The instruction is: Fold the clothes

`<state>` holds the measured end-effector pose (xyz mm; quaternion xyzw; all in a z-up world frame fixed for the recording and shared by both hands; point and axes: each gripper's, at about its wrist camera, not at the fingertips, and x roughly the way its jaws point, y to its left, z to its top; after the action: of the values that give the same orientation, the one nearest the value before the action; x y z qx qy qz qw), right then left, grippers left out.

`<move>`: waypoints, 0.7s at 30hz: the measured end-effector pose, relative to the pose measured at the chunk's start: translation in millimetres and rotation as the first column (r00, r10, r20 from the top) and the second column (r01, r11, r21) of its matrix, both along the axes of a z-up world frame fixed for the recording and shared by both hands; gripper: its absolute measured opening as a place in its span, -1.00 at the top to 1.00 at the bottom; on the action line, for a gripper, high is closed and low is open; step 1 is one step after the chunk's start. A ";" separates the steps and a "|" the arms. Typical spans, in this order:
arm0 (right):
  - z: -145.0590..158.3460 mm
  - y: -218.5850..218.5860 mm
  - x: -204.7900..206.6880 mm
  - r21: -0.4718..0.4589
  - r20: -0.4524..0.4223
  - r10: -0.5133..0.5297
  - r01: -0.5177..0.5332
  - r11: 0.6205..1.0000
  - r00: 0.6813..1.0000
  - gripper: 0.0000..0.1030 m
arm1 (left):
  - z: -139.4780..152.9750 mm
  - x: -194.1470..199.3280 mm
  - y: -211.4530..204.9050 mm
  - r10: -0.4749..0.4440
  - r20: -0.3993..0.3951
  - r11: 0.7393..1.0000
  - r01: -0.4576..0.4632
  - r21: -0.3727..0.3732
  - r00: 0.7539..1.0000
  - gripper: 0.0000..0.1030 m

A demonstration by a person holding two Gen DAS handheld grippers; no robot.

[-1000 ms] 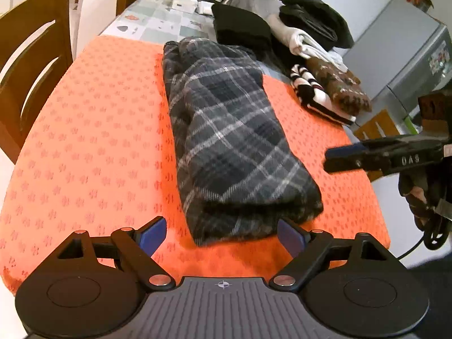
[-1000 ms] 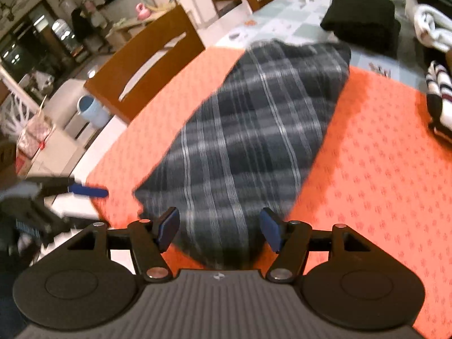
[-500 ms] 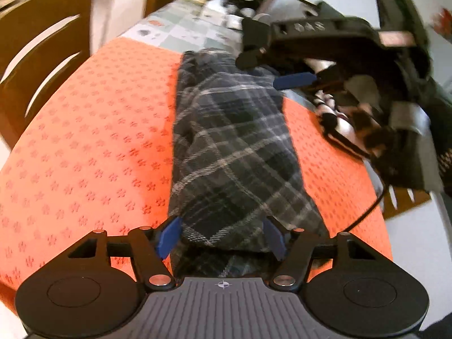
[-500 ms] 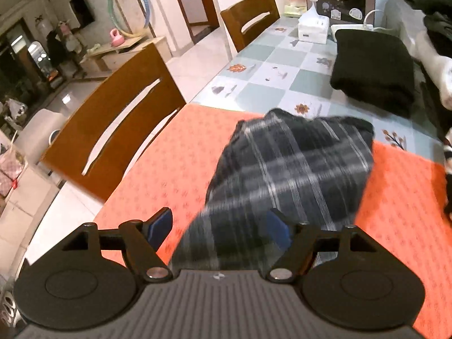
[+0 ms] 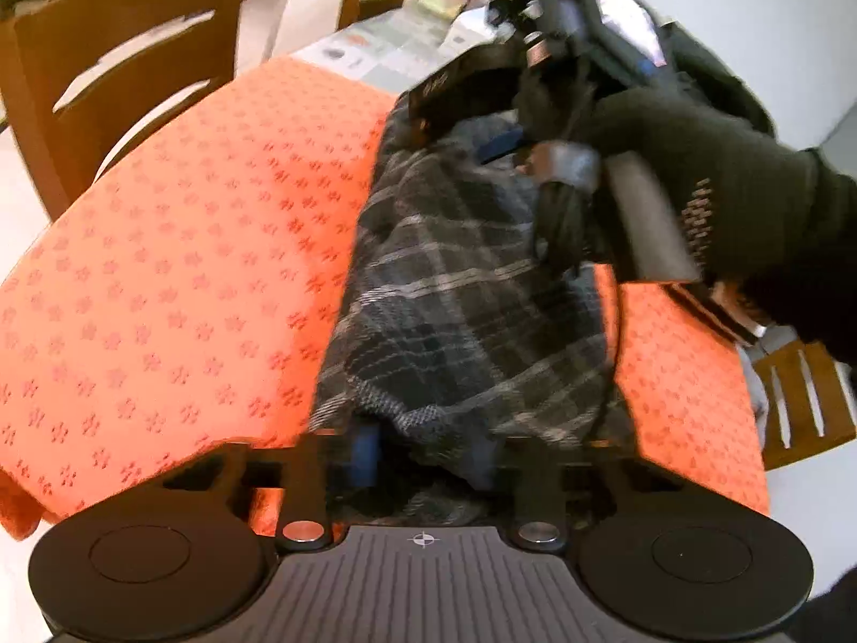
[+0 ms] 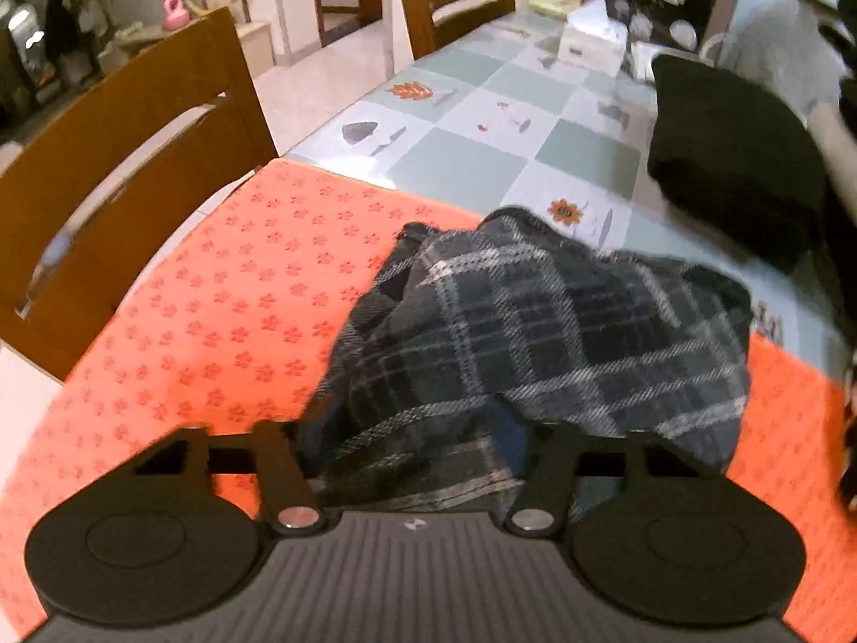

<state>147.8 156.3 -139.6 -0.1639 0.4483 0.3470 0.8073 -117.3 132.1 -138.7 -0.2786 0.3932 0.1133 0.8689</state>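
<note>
Left wrist view: the left gripper (image 5: 423,455) sits at the near end of a folded dark plaid garment (image 5: 466,311), its blue fingers (image 5: 364,453) set on either side of the cloth edge with fabric bunched between them; motion blur leaves it unclear whether they are clenched on the cloth. The garment lies lengthwise on an orange patterned cloth (image 5: 177,278) that covers the near part of the table (image 5: 375,53). At the garment's far end, the right gripper (image 5: 498,142), held by a hand in a black glove (image 5: 712,203), meets the fabric.

Right wrist view: the right gripper (image 6: 412,445) has the plaid garment (image 6: 535,343) gathered between its fingers and rumpled above them; whether the grip is closed on it cannot be told. Beyond the garment, the orange cloth (image 6: 241,294) ends and the tiled table (image 6: 482,128) surface begins. A folded black garment (image 6: 734,161) rests on the table to the right, well apart from the plaid one. Wooden chairs (image 6: 123,161) stand along the left side of the table.
</note>
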 end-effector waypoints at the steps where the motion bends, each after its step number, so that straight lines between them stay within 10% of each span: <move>1: 0.7 -2.7 1.6 0.011 0.000 0.010 -0.010 1.000 1.000 0.29 | 3.6 0.6 -3.7 -0.003 0.009 1.000 0.003 0.015 1.000 0.74; 3: 6.3 -13.7 5.9 0.048 -0.015 0.012 -0.011 0.999 1.000 0.64 | 11.2 2.4 -11.7 -0.011 0.027 0.999 0.010 0.050 1.000 0.77; 9: 45.9 -82.6 18.6 0.210 -0.065 -0.002 0.015 0.978 0.998 0.70 | 47.2 6.7 -51.3 -0.166 0.147 0.980 0.147 0.137 0.975 0.77; 21: 74.6 -268.0 54.5 0.288 -0.057 -0.041 0.056 0.956 0.998 0.68 | 53.1 70.4 -176.6 -0.561 0.159 0.826 0.539 0.165 0.812 0.70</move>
<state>202.2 -111.7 -65.1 -0.0241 0.4165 0.3931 0.8194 -46.9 -44.5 -85.6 -0.1136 0.3601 -0.1498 0.9138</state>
